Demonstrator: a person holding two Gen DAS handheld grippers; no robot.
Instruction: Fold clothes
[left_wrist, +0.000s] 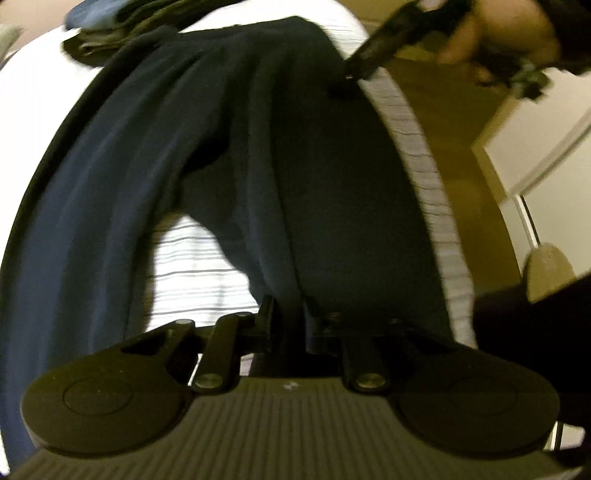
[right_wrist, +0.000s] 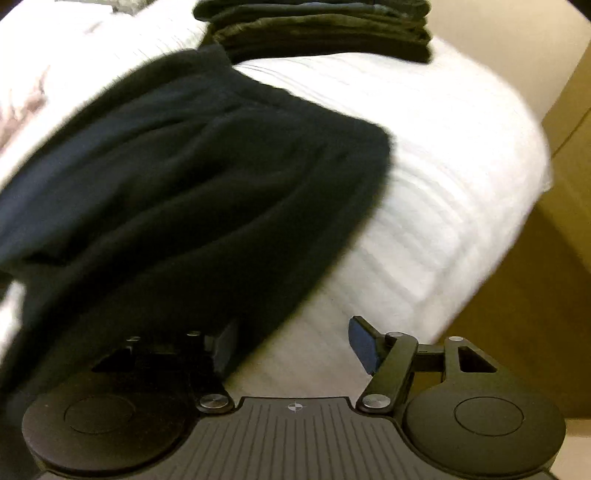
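A navy garment (left_wrist: 229, 155) lies spread lengthwise on the white striped bed cover (left_wrist: 199, 266). At the near end, my left gripper (left_wrist: 290, 317) is shut on a raised fold of its fabric. At the far end, the right gripper (left_wrist: 354, 72), held by a hand (left_wrist: 498, 37), points down at the garment's corner by the bed edge. In the right wrist view the same garment (right_wrist: 177, 177) looks almost black and fills the left half. My right gripper (right_wrist: 295, 347) stands open over the white cover, its left finger (right_wrist: 225, 347) at the cloth's edge, its pads gripping nothing.
A stack of folded dark clothes (right_wrist: 317, 29) sits at the far end of the bed (right_wrist: 443, 177). The bed edge drops to a brown floor (left_wrist: 443, 147) on the right. A beige rounded shape (left_wrist: 550, 269) and a dark trouser leg (left_wrist: 535, 317) stand beside the bed.
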